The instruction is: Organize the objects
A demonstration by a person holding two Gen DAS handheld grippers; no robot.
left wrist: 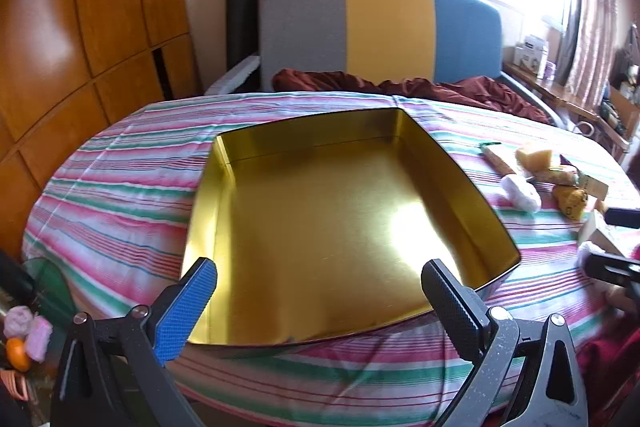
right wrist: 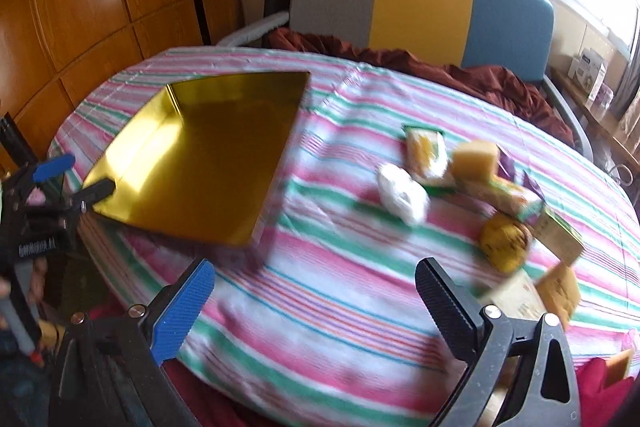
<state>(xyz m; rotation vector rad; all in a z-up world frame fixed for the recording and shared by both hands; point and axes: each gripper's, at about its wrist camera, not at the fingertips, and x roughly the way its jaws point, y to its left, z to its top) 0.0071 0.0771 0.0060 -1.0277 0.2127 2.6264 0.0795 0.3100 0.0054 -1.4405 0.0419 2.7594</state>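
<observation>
An empty gold tin tray (left wrist: 320, 219) lies on the striped tablecloth, straight ahead of my left gripper (left wrist: 320, 279), which hangs open over the tray's near rim with nothing between its fingers. To the tray's right is a loose cluster: a white wad (right wrist: 402, 197), a yellow sponge block (right wrist: 476, 155), a green-edged packet (right wrist: 426, 151), a yellow round lump (right wrist: 504, 241) and small cartons (right wrist: 560, 235). My right gripper (right wrist: 316, 279) is open and empty above bare cloth between the tray (right wrist: 200, 163) and the cluster. The right wrist view is motion-blurred.
The round table (right wrist: 340, 307) wears a pink, green and white striped cloth. Behind it stands a chair (left wrist: 384, 31) with a grey, yellow and blue back and dark red fabric (left wrist: 440, 85) on its seat. A wooden wardrobe (left wrist: 80, 47) fills the left side; a cluttered sideboard (left wrist: 560, 83) is by the window.
</observation>
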